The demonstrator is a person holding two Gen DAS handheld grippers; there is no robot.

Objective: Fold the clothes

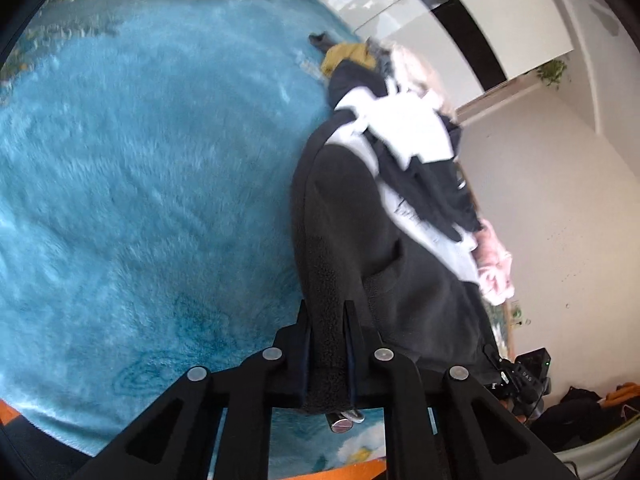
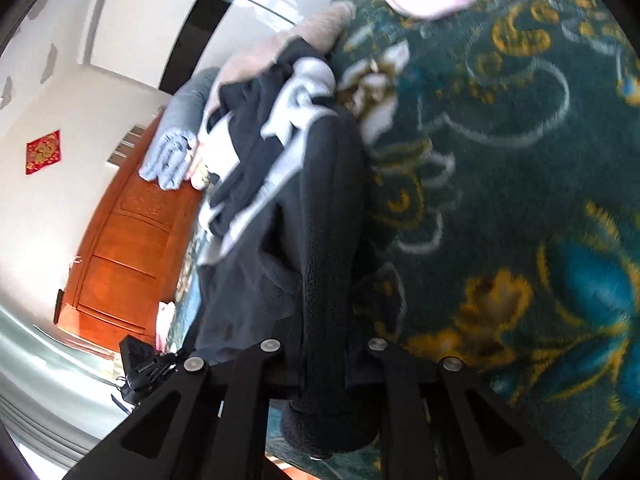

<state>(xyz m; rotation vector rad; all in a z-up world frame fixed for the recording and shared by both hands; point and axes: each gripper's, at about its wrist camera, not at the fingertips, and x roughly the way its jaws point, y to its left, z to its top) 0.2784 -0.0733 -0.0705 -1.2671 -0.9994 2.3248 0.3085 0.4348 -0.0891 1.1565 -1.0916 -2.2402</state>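
Grippers at work: the left gripper (image 1: pixel 327 344) and the right gripper (image 2: pixel 325 354) each have their fingers clamped on an edge of a black fleece garment (image 1: pixel 360 240), lifted over the blue rug (image 1: pixel 140 180) beside a clothes pile (image 1: pixel 404 128). Judged mid-lift; next, spread it flat.

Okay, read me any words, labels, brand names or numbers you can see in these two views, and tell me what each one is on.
"DAS", partly legible and uncertain: on the black device beside the dark fleece garment.
Dark print on the white garment: too blurred to read.
Embossed lettering on the black device in the right wrist view: too small to read.
Gold figure on the red diamond wall decoration: not legible.
Neither the left gripper nor the right gripper shows any text.
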